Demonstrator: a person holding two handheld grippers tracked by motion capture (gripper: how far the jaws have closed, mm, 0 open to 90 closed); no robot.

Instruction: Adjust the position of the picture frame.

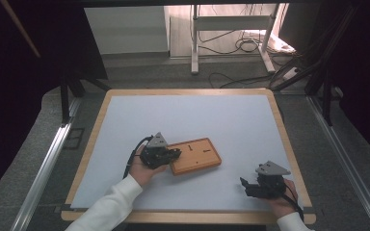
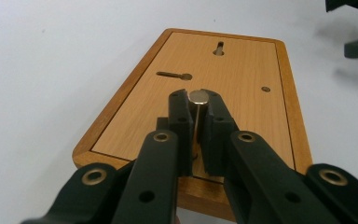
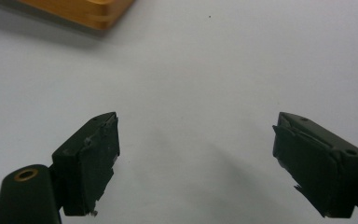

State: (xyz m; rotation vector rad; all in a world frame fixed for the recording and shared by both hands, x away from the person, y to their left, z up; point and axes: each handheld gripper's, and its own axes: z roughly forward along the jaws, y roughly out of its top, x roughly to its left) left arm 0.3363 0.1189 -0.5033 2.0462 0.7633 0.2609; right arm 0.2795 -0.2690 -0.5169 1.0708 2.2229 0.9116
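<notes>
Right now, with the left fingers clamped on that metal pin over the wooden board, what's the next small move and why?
Probably carry the metal pin toward one of the keyhole slots in the wooden board and lower its head into the round end. The left gripper holds it upright above the board, not yet in a slot; the right gripper is open and idle.

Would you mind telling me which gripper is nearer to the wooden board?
Left. The left gripper is at the wooden board's near-left end, shut on a small metal pin above it. The right gripper rests apart on the white table, jaws open.
</notes>
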